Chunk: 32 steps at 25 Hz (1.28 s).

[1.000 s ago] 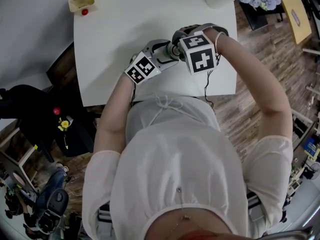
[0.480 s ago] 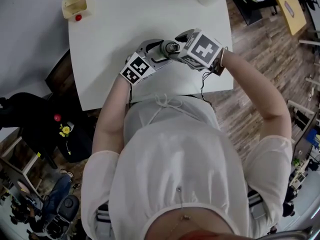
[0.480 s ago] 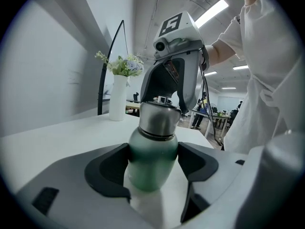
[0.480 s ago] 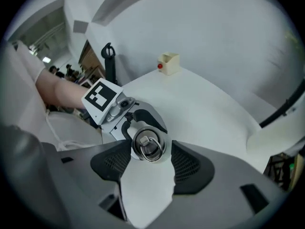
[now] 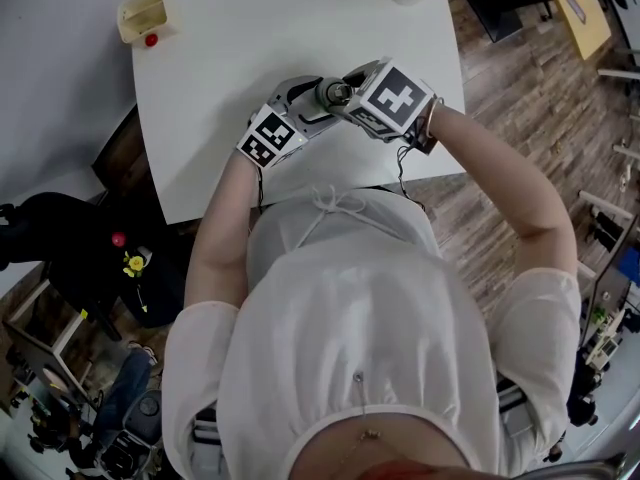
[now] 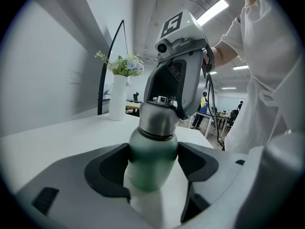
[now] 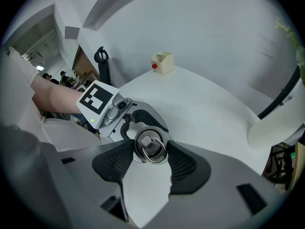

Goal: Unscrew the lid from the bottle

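A green bottle [image 6: 151,175] with a silver lid [image 6: 157,120] stands on the white table [image 5: 230,48]. My left gripper [image 6: 153,162] is shut on the bottle's green body, a pad on each side. From above, my right gripper [image 7: 150,155] reaches down over the lid [image 7: 150,146], which has a wire ring on top. Its jaws have just been closing with the lid between them, and both pads now press on it. In the head view the two grippers meet at the bottle top [image 5: 333,92], the left gripper [image 5: 300,103] at its left and the right gripper [image 5: 350,96] at its right.
A small yellow box [image 5: 143,15] with a red ball beside it sits at the table's far left corner. A white vase [image 6: 118,97] with flowers stands at the far right. The table's near edge [image 5: 300,190] runs just below the grippers, against the person's body.
The right gripper has rolled about its own axis on the lid, so its marker cube faces a different way. The left gripper and the bottle have stayed in place.
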Each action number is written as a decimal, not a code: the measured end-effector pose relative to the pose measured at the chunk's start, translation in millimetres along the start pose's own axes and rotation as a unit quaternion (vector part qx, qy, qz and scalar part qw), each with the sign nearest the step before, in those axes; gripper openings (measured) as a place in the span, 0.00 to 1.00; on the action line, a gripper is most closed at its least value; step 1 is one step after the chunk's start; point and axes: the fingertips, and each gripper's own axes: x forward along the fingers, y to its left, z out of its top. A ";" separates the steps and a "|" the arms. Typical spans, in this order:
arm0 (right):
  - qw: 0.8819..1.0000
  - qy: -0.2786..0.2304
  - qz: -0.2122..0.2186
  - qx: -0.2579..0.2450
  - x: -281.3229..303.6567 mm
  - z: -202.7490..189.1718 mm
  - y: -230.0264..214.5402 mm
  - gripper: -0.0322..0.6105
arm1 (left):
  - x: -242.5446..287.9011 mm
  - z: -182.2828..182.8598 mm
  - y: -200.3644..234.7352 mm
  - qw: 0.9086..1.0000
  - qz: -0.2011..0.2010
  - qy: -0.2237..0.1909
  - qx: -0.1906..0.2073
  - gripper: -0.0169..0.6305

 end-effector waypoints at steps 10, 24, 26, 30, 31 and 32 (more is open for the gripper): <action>0.981 0.075 0.037 -0.176 -0.2 -2.4 8.3 0.42 | -0.3 -2.9 0.8 1.000 0.000 0.005 0.001 0.56; 0.851 0.168 0.117 -0.484 4.7 -7.4 13.4 0.42 | 0.8 -3.4 1.2 1.000 0.000 0.005 -0.002 0.56; 0.840 0.175 0.120 -0.499 4.7 -7.4 13.8 0.42 | 0.6 -3.6 1.4 1.000 0.000 0.005 -0.003 0.56; 0.861 0.166 0.104 -0.469 5.7 -6.5 13.4 0.43 | 0.3 -4.4 1.1 1.000 -0.001 0.006 -0.003 0.56; 0.876 0.160 0.090 -0.446 5.5 -5.4 11.0 0.44 | 0.2 -4.3 1.3 1.000 -0.001 0.006 -0.003 0.56; 0.890 0.152 0.076 -0.423 4.7 -4.0 8.0 0.50 | 0.0 -4.0 1.7 1.000 -0.001 0.006 -0.003 0.56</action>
